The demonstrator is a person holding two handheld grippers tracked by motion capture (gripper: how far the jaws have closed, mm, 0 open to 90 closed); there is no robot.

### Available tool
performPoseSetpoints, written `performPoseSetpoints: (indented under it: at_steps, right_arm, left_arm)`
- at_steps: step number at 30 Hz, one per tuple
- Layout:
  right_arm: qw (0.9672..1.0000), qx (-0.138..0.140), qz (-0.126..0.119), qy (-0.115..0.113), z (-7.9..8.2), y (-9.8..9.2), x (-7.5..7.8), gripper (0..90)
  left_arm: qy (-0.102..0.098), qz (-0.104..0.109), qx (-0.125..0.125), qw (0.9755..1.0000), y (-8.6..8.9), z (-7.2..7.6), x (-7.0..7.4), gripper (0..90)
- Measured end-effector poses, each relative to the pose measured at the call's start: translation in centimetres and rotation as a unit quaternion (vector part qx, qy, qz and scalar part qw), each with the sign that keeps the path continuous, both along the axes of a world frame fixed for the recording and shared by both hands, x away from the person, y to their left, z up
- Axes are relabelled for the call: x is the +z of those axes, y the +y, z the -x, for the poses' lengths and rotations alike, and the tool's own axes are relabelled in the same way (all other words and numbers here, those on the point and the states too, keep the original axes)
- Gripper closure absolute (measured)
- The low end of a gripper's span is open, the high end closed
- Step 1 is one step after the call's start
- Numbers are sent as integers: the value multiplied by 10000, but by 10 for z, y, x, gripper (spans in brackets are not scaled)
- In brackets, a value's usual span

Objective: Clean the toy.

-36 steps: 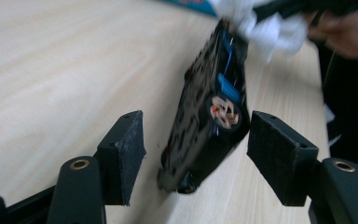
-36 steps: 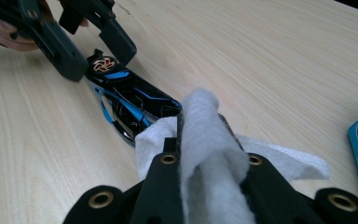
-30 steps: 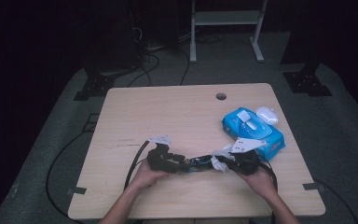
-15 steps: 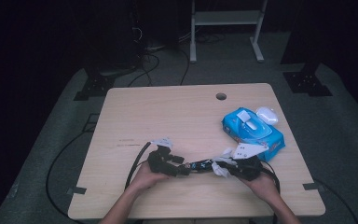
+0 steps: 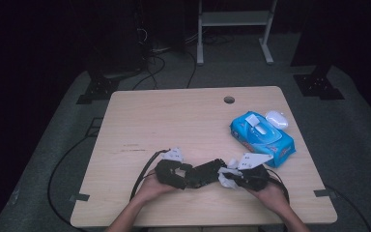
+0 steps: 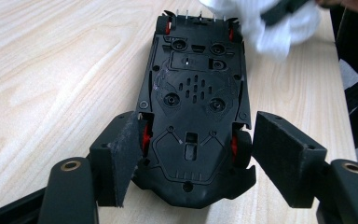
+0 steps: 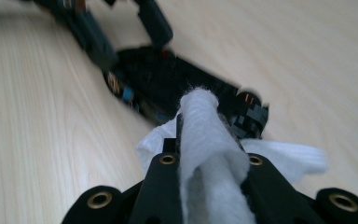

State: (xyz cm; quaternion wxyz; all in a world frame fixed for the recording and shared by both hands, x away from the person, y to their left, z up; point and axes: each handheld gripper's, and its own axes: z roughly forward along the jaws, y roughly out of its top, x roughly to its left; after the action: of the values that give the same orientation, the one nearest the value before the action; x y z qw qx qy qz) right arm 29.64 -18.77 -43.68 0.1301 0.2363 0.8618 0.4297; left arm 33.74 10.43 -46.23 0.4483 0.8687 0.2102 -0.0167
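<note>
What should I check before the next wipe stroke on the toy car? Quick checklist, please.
1. Wipe clamped in the right gripper: ok, jaws shut on the white cloth.
2. Toy car upside down, underside exposed: ok.
3. Left gripper steadying the car: not ok. One pad is at the wheel, but the other stands off it; the jaws have just been closing a little.
4. Wipe touching the car: ok, it lies over the car's far end in the left gripper view.
5. Car resting on the table: ok.
6. Wipes pack out of the way: ok, it sits apart, beyond the right gripper.
</note>
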Motion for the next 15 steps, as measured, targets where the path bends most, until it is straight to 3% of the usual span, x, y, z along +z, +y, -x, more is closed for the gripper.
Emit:
performPoseSetpoints:
  at_steps: [3, 5, 7, 15]
  right_arm:
    - [9999, -65, -110, -47, -8, 5, 7, 838]
    - [9999, -148, -68, 24, -14, 8, 4, 839]
    - [9998, -144, 2, 131, -18, 11, -3, 835]
    - [9992, -243, -20, 308, -17, 9, -15, 832]
  left_arm:
    - [-194, -126, -38, 9997, -2, 3, 1, 292]
    - [-415, -320, -105, 9986, -2, 7, 3, 261]
    - [-527, -317, -105, 9981, -1, 10, 4, 233]
    - [-640, -707, -48, 9954, -6, 15, 1, 115]
